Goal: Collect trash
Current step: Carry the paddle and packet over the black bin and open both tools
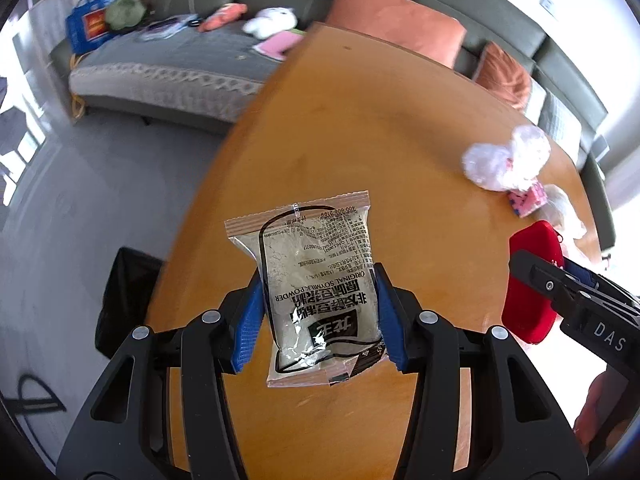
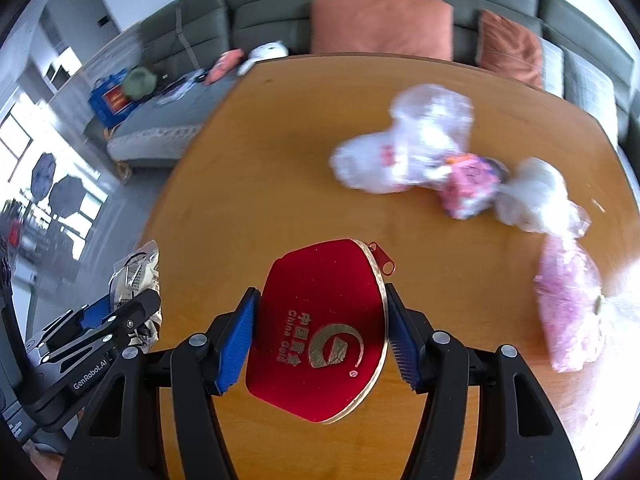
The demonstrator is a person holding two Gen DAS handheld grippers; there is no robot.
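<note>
My left gripper (image 1: pixel 318 316) is shut on a clear soymilk powder packet (image 1: pixel 316 280) and holds it above the wooden table (image 1: pixel 340 128). My right gripper (image 2: pixel 318 332) is shut on a red zip pouch (image 2: pixel 320 332) with gold "China Gold" lettering, also above the table (image 2: pixel 280 160). The pouch shows at the right in the left wrist view (image 1: pixel 532 280). The packet shows at the left in the right wrist view (image 2: pixel 136 276). Crumpled clear plastic bags (image 2: pixel 404 140) and pink wrappers (image 2: pixel 468 184) lie on the table's far right.
A black bin (image 1: pixel 124 300) stands on the floor left of the table. A grey sofa (image 1: pixel 180 60) with orange cushions (image 2: pixel 380 24), toys and a blue bag (image 1: pixel 86 26) runs behind. A pink bag (image 2: pixel 568 300) lies at the table's right edge.
</note>
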